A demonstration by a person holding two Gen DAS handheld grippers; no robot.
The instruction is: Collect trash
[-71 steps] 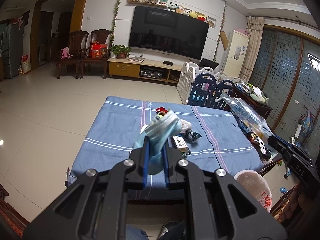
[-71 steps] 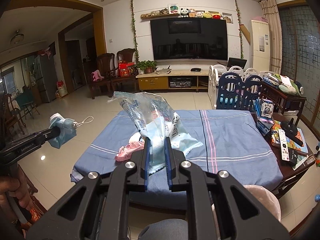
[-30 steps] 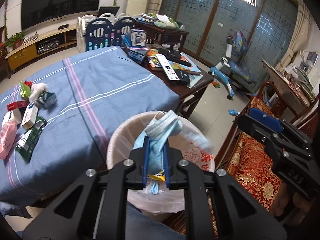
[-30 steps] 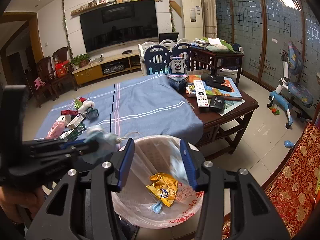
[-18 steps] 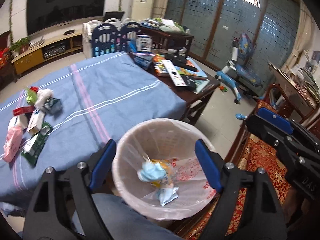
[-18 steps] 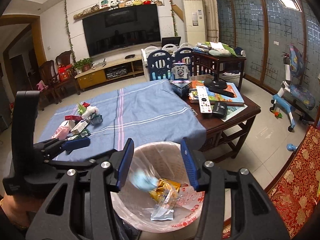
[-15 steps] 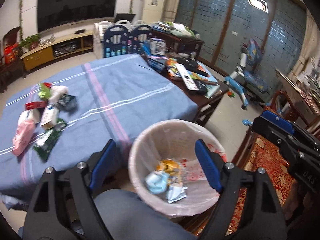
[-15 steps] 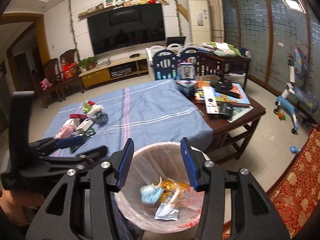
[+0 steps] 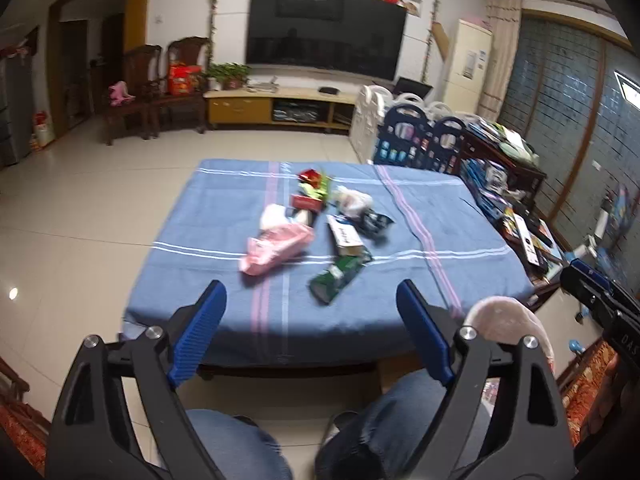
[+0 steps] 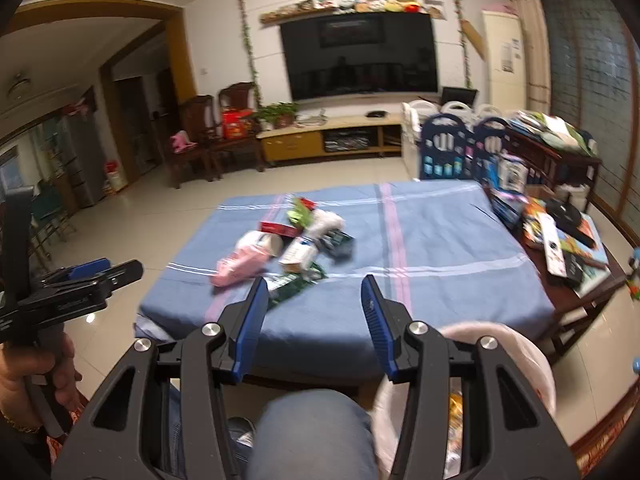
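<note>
- Both views have swung off the trash bin (image 10: 532, 364) and back to the blue tabletop (image 9: 440, 216); the mask and clear bag I was carrying are gone from the jaws and the bin is now low at my right.
- My left gripper (image 9: 312, 332) has nothing between its blue pads, and its jaws are opening, already wide.
- My right gripper (image 10: 312, 316) is parted about halfway and empty too, with only cloth showing in the gap.
- What is left to collect sits in one cluster ahead of both grippers, mid-tabletop: the pink wrapper (image 9: 276, 246) ahead and a little left of the left gripper, the green packet (image 9: 338, 276) nearest, almost straight ahead, and the white box (image 9: 345, 235) just beyond the packet.
- Further back lie a crumpled white wad (image 9: 352, 199) and a small red carton (image 9: 306, 202), close together.
- I judge all of it light. The wrappers are thin, soft and likely slick, so I would pinch a bunched edge rather than a flat face. The box looks stiffer and should take a grip across its narrow sides.
- Both grippers tilt downward toward the tabletop from above my knees, short of the near edge. In the right view my left hand (image 10: 36, 376) holds its handle out at my left side, well apart from the right gripper.
</note>
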